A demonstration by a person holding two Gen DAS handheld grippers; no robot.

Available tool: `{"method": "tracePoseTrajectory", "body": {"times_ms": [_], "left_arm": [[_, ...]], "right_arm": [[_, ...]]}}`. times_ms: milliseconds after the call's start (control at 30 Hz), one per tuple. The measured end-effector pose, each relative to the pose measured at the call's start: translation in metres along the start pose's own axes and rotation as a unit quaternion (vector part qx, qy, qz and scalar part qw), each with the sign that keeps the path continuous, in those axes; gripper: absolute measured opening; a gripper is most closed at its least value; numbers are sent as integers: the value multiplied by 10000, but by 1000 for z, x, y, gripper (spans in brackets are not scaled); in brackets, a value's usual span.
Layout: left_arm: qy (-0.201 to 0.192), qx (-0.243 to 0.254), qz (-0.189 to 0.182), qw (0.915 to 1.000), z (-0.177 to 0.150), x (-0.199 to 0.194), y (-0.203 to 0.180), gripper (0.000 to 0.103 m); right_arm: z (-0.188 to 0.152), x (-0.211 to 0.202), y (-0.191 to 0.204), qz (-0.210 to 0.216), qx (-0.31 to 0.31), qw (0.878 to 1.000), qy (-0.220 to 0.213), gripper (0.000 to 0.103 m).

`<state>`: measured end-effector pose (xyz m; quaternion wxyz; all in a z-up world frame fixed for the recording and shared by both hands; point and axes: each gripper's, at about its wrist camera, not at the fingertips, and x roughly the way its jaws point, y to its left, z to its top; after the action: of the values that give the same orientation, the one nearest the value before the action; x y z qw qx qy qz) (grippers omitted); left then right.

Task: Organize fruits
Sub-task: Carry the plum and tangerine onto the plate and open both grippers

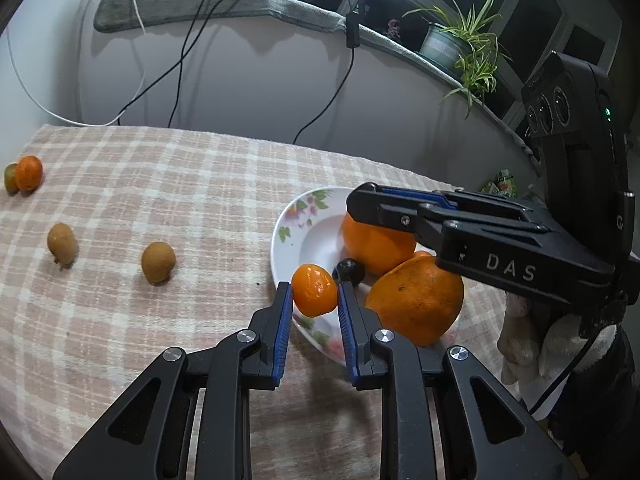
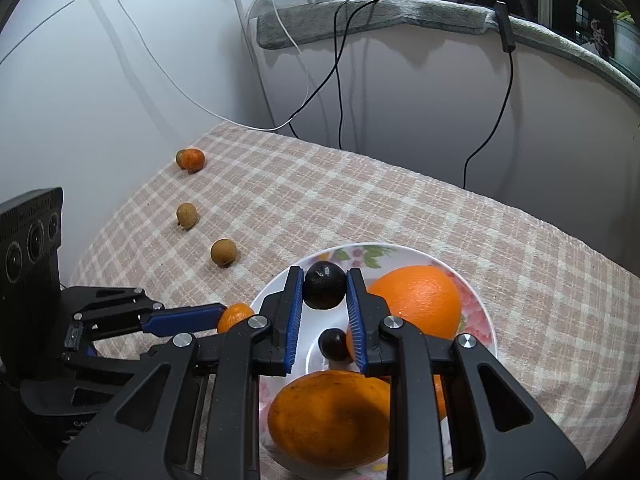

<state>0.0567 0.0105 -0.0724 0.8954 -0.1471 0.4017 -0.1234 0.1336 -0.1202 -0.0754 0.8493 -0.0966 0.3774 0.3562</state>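
Note:
My left gripper [image 1: 314, 294] is shut on a small orange kumquat [image 1: 314, 290], held at the near-left rim of the flowered white plate [image 1: 288, 224]. My right gripper [image 2: 324, 284] is shut on a dark round fruit [image 2: 324, 285] above the plate [image 2: 480, 320]. The plate holds two large oranges [image 2: 416, 300] [image 2: 332, 416] and a second small dark fruit [image 2: 334, 344]. In the left wrist view the right gripper [image 1: 360, 204] reaches over the oranges [image 1: 376, 244] [image 1: 416, 304]. In the right wrist view the left gripper's fingers [image 2: 184, 320] hold the kumquat [image 2: 234, 316].
On the checked tablecloth [image 1: 180, 184] lie two brown longans [image 1: 158, 262] [image 1: 61, 242] and, at the far left, a kumquat [image 1: 29, 172] touching a greenish fruit [image 1: 10, 178]. Cables hang down the white wall behind. A potted plant [image 1: 460, 44] stands on the ledge.

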Motion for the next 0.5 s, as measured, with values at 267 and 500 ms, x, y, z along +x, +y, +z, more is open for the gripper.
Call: {"method": "tracePoseTrajectory", "body": {"times_ms": [267, 500], "left_arm": [[-27, 145, 77, 9999, 0, -1, -8, 21], [-138, 295, 176, 9993, 2, -5, -17, 32]], "right_arm": [[0, -1, -4, -7, 51, 10000, -13, 23], [1, -3, -5, -27, 57, 10000, -46, 24]]}}
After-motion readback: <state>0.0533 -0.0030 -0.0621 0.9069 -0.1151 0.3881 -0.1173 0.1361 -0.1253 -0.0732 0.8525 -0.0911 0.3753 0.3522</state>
